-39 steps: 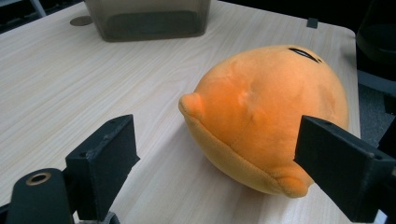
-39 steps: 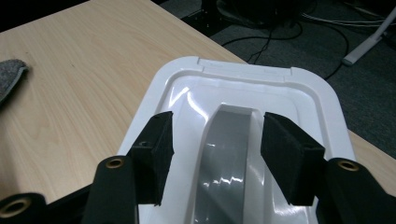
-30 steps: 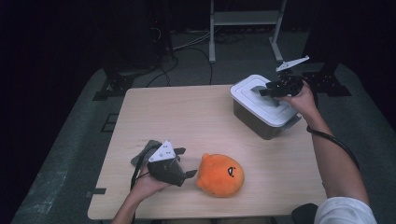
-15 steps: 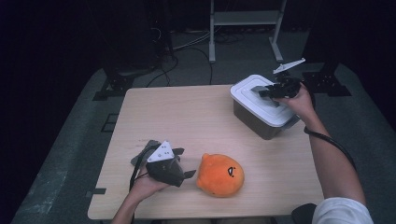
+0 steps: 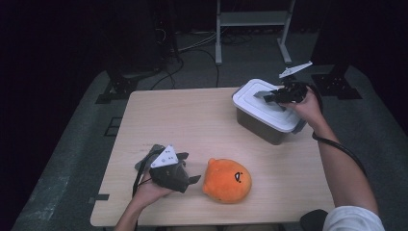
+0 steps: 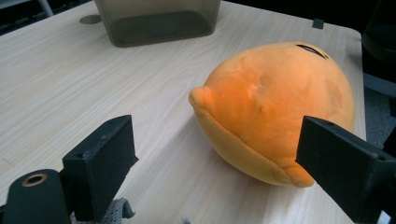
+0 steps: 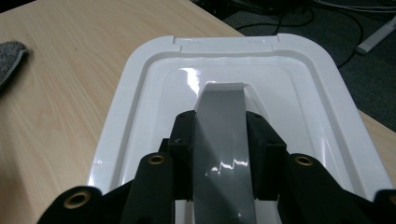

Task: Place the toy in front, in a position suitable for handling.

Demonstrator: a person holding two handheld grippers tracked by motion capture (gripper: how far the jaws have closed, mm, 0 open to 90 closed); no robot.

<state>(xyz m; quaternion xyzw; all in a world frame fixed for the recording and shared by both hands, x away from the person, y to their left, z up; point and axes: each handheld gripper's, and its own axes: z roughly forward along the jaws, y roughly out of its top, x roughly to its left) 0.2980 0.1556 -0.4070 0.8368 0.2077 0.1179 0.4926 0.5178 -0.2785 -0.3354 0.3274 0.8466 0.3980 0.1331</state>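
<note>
- Two tongs are seen at a wooden desk [image 5: 192, 120], one in each hand.
- At the far right, the right tongs [image 7: 219, 140] have just been closing and are clamped on the grey handle [image 7: 222, 140] atop the white lid [image 7: 140, 93] of a grey bin [image 5: 260, 127].
- Near the front edge, the left tongs [image 6: 219, 168] are held wide — an orange plush toy [image 6: 275, 107] lies just ahead, untouched.
</note>
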